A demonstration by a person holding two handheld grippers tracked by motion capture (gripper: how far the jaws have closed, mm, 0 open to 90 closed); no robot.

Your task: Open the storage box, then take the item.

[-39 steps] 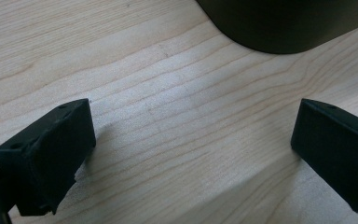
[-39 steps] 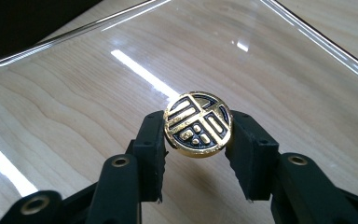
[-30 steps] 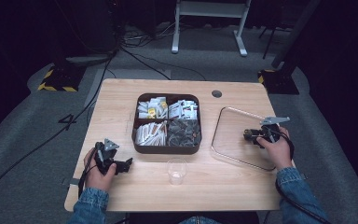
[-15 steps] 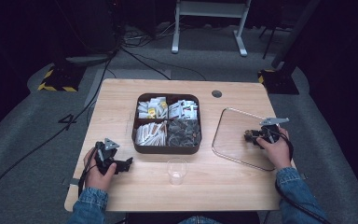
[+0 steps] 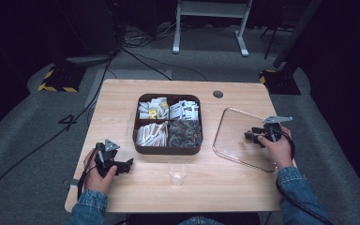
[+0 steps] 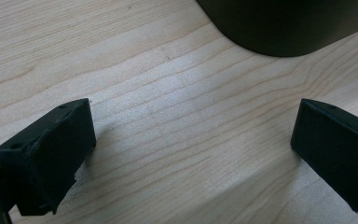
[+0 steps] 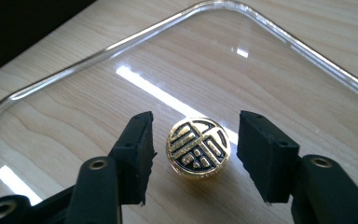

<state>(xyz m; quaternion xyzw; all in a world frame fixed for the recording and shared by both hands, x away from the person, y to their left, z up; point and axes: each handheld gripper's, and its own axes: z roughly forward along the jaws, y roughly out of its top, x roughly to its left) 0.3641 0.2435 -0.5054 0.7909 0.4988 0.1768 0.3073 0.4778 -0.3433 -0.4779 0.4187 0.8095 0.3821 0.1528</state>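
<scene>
A clear glass lid (image 5: 234, 140) lies flat on the table at the right, its rim (image 7: 121, 44) curving around a gold-and-black knob (image 7: 198, 147). My right gripper (image 5: 251, 136) (image 7: 196, 135) is open, one jaw on each side of the knob with a small gap on both sides. My left gripper (image 5: 126, 164) (image 6: 193, 126) rests low over bare wood near the table's front left, jaws wide open with nothing between them. It points toward the dark tray (image 5: 168, 151), whose rounded corner (image 6: 279, 28) appears just ahead.
The dark tray has four compartments with white and yellow packets, paper sticks and dark packets. A clear plastic cup (image 5: 177, 171) stands in front of it. A round cable hole (image 5: 218, 93) is at the table's back. Cables and a stand's feet lie on the floor beyond.
</scene>
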